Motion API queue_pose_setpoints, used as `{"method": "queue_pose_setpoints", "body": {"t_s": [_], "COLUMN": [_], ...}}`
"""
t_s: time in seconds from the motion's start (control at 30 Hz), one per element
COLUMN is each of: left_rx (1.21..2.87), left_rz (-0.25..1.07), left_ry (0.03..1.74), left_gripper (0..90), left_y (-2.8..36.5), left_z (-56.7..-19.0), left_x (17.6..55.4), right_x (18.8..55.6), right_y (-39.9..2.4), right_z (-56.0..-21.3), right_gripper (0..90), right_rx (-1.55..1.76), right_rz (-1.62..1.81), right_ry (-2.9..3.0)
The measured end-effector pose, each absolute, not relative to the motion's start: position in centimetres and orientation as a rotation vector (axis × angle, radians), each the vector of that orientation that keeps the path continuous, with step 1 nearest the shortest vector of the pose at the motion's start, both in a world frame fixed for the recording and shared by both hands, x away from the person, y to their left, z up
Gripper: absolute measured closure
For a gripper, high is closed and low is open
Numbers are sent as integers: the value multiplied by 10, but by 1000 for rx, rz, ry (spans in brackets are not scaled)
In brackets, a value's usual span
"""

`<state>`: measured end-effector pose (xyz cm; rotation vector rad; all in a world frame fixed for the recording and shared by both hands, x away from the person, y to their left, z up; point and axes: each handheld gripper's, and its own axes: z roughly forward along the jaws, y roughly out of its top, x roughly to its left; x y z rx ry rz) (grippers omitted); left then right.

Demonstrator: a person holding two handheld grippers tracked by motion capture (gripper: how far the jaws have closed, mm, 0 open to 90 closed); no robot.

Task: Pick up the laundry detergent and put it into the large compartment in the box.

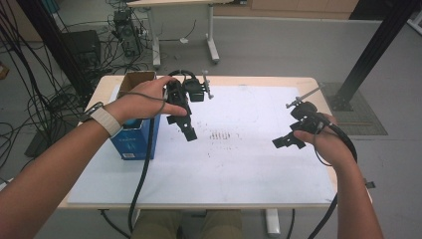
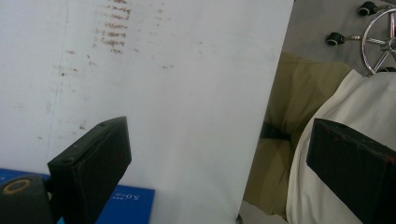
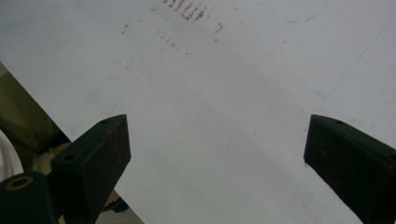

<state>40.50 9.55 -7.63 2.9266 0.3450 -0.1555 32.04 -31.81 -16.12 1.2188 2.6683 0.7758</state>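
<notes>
1. Grey floor surrounds your wooden table (image 1: 318, 87), with cables tangled at the far left and a second table's legs beyond.
2. A white sheet (image 1: 239, 159) covers most of the tabletop; it carries a patch of small reddish-brown marks (image 1: 221, 134) near its middle and faint pen lines toward the far side.
3. Nearest your left hand (image 1: 134, 104) stands a blue box (image 1: 134, 142), at the left edge of the sheet, just beside and below your left wrist.
4. The box is upright, with a plain brown cardboard top that stands open at the far end, and a white label low on its near face.
5. In the left gripper view a corner of the box (image 2: 123, 205) shows glossy blue with small white print, lying just behind the left jaw.
6. Your left gripper (image 1: 188, 130) hangs above the sheet to the right of the box, apart from it, jaws spread wide with nothing between them.
7. Your right gripper (image 1: 288, 142) hovers over the sheet's right part, well apart from the box, held in your right hand (image 1: 323, 142).
8. Its jaws also stand wide apart, empty, with bare sheet (image 3: 210, 116) beneath them.
</notes>
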Motion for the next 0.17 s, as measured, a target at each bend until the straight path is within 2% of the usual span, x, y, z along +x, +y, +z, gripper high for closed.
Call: {"method": "queue_pose_setpoints", "body": {"t_s": [0.17], "left_rx": [2922], "left_rz": [-157], "left_ry": [356], "left_gripper": [68], "left_y": [97], "left_z": [-78], "left_x": [405], "right_x": [319], "right_y": [-320], "right_z": [-163], "right_gripper": [70], "right_rx": [1218], "right_rz": [780], "right_ry": [2666]}}
